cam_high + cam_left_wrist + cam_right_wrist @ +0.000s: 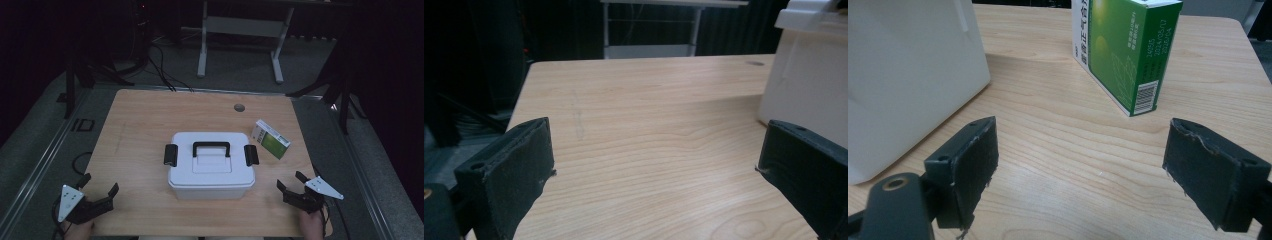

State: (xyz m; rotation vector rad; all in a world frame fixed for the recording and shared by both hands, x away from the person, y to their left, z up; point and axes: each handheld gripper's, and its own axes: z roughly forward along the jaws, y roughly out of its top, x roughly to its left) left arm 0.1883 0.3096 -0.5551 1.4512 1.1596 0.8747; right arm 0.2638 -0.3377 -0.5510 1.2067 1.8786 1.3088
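Now both released: left hand-held gripper, right hand-held gripper flank white box

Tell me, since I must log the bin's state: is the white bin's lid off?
No, the lid sits on the white bin, both black latches down.

In the left gripper view the picture's right edge cuts the white box, its lid barely showing. In the right gripper view the green carton loses its top, and its small print is unreadable.
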